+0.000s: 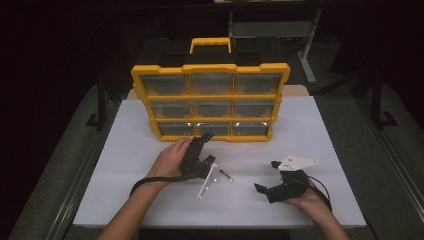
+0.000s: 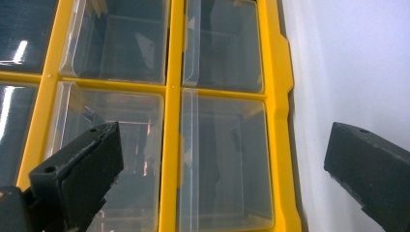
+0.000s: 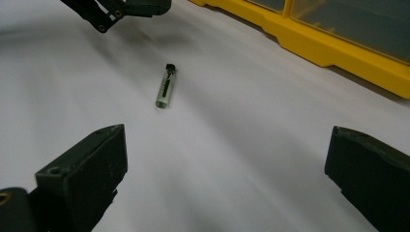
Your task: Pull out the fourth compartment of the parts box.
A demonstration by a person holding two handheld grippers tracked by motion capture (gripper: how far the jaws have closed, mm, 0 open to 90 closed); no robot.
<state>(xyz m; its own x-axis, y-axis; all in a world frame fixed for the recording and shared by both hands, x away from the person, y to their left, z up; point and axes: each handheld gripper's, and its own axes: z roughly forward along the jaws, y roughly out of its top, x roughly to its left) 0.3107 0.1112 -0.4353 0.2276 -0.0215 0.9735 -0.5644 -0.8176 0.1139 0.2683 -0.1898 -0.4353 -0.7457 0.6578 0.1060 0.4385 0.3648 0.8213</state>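
High view, left gripper (image 1: 206,138) wide open at organizer (image 1: 210,102), right gripper (image 1: 266,176) open, empty.

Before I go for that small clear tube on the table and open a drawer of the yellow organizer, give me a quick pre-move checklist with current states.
1. Right gripper open for the pick: ok, jaws spread wide, nothing between them.
2. Small clear tube reachable: ok, it lies flat on the white table, apart from other things, ahead of the right gripper.
3. Left gripper open: ok, jaws spread, holding nothing.
4. Left gripper lined up with a drawer: ok, it faces the bottom row of the yellow organizer.
5. Target drawer open: not ok, the drawers look shut.
6. Drawer contents: cannot tell, glare on the clear fronts.
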